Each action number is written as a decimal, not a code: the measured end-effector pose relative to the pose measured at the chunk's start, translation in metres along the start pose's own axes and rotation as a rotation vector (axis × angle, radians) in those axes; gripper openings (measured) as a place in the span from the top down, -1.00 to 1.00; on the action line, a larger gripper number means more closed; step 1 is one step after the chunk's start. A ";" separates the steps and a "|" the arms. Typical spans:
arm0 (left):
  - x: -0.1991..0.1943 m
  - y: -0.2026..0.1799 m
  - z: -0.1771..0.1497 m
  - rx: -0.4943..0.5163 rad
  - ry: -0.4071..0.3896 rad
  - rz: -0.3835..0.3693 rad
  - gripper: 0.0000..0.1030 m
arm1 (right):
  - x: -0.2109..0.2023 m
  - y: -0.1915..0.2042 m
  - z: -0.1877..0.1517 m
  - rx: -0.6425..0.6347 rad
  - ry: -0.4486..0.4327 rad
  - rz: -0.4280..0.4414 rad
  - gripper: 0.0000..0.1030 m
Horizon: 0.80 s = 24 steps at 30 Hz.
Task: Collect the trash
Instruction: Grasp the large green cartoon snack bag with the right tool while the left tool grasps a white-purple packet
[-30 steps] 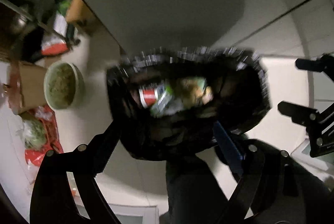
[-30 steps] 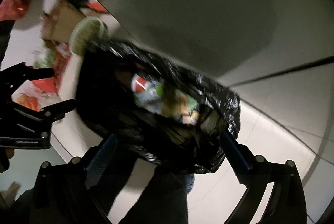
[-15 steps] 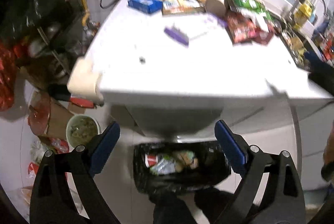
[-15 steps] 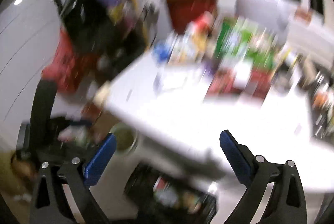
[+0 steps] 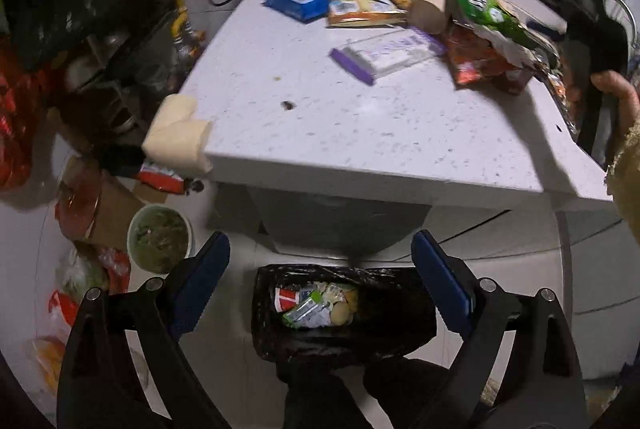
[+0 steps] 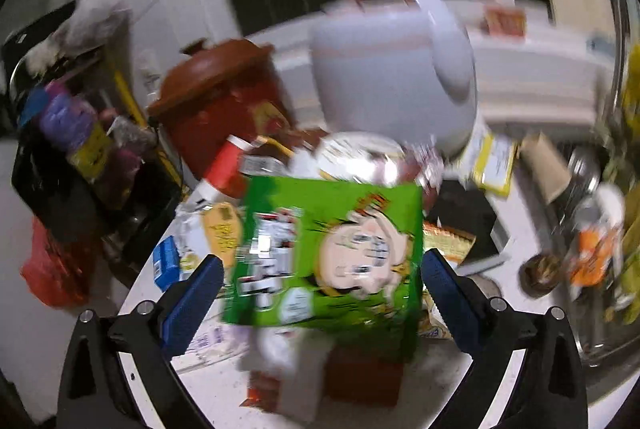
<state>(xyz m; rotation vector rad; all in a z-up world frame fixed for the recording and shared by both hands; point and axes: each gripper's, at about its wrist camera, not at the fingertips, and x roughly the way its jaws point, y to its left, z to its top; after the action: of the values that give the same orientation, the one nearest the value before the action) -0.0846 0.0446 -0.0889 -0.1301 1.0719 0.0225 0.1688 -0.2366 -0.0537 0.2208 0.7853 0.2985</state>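
A black trash bag [image 5: 344, 313] stands open on the floor below the white counter [image 5: 360, 125], holding a red can and wrappers. My left gripper [image 5: 320, 285] is open and empty, high above the bag. The counter bears a green snack bag [image 5: 480, 1], a red wrapper [image 5: 484, 65], a blue box [image 5: 296, 3], a purple-edged packet [image 5: 384, 55] and paper cups. My right gripper [image 6: 320, 293] is open over the counter, with the green snack bag [image 6: 332, 253] lying between its fingers' line of sight; the view is blurred. The right gripper's body shows in the left wrist view [image 5: 592, 29].
A white rice cooker [image 6: 392, 69] and a red pot [image 6: 224, 109] stand at the counter's back. A foam guard [image 5: 176, 137] covers the counter's corner. On the floor at left sit a bowl of food [image 5: 160, 237], a cardboard box and red bags.
Both grippers have risen from close above the trash bag. The left now looks over the counter edge; the right has swung up over the counter toward the green snack bag.
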 end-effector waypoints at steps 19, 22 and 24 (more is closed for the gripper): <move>0.030 -0.024 0.051 0.128 -0.084 -0.012 -0.74 | -0.043 -0.025 0.011 0.210 -0.003 0.361 0.57; 0.043 -0.037 0.077 0.225 -0.147 -0.019 -0.74 | -0.068 -0.021 0.014 0.210 -0.031 0.411 0.57; 0.053 -0.045 0.093 0.281 -0.163 -0.014 -0.74 | -0.084 -0.020 0.015 0.217 -0.050 0.438 0.57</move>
<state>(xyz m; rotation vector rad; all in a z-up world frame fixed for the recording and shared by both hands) 0.0258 0.0089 -0.0868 0.1160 0.9012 -0.1279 0.1274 -0.2857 0.0056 0.6062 0.7151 0.6187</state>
